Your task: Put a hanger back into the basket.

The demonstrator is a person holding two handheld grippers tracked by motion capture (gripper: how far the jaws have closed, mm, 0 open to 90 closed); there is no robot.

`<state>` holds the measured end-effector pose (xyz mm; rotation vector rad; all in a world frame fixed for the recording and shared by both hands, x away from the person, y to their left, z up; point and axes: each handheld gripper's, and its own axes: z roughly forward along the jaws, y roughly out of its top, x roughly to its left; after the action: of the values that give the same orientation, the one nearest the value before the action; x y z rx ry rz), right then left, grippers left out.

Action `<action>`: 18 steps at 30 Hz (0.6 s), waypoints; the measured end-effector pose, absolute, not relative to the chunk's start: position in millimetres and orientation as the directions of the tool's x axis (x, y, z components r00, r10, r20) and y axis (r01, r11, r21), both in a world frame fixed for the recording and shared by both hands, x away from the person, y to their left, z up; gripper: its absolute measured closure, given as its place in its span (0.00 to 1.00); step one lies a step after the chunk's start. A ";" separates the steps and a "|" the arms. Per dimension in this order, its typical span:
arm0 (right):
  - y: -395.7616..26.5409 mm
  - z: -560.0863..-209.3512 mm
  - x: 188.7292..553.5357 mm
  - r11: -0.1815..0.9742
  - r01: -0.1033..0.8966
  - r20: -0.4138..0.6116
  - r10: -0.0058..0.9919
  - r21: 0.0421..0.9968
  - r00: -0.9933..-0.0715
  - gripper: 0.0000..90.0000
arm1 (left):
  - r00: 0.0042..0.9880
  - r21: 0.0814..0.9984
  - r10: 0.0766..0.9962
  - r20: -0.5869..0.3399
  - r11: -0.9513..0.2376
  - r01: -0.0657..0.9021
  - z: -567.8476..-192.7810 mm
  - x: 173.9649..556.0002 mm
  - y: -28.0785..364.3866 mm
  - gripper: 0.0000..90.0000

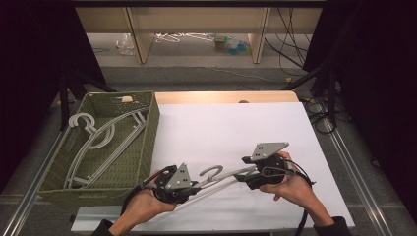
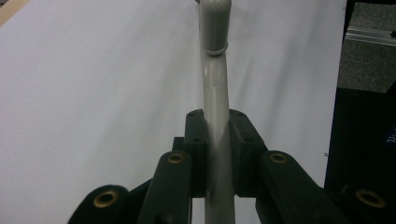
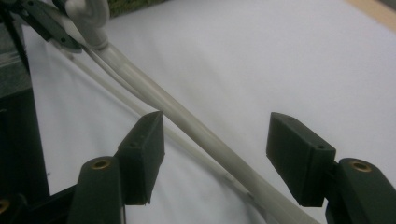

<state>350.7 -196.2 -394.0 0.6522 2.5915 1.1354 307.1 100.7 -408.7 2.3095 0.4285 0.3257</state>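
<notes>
A grey plastic clothes hanger (image 1: 221, 178) is held low over the white table top (image 1: 231, 128) near its front edge, hook (image 1: 212, 171) pointing up. My left gripper (image 1: 196, 186) is shut on the hanger's left arm (image 2: 215, 140), both pads pressed against the bar. My right gripper (image 1: 244, 173) stands open around the right arm (image 3: 196, 128); the bar passes between its two pads (image 3: 142, 154) without being pressed. The hook (image 3: 88, 14) shows at the top left of the right gripper view.
A green woven basket (image 1: 150, 129) sits at the table's left with more grey hangers (image 1: 105, 137) lying in it. Behind the table are a wooden bench, loose cables and litter on the floor. Metal rails run along both sides of the table.
</notes>
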 end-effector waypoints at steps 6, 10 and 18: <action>-201.9 -388.9 340.4 0.503 0.333 0.010 0.540 0.798 -0.841 0.35 | 0.886 0.753 0.458 0.071 -0.607 0.254 -394.8 310.8 115.2 0.88; -209.4 -391.8 332.8 0.454 0.343 0.024 0.574 0.822 -0.818 0.33 | 0.870 0.782 0.491 0.043 -0.558 0.277 -384.6 314.9 126.6 0.88; -222.0 -402.5 326.8 0.431 0.370 0.042 0.604 0.823 -0.796 0.31 | 0.845 0.848 0.534 -0.021 -0.439 0.298 -354.9 318.4 146.4 0.88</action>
<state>326.8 -222.0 -402.5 0.8460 2.4274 1.2970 318.4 146.4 -354.9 2.0568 0.6080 0.3094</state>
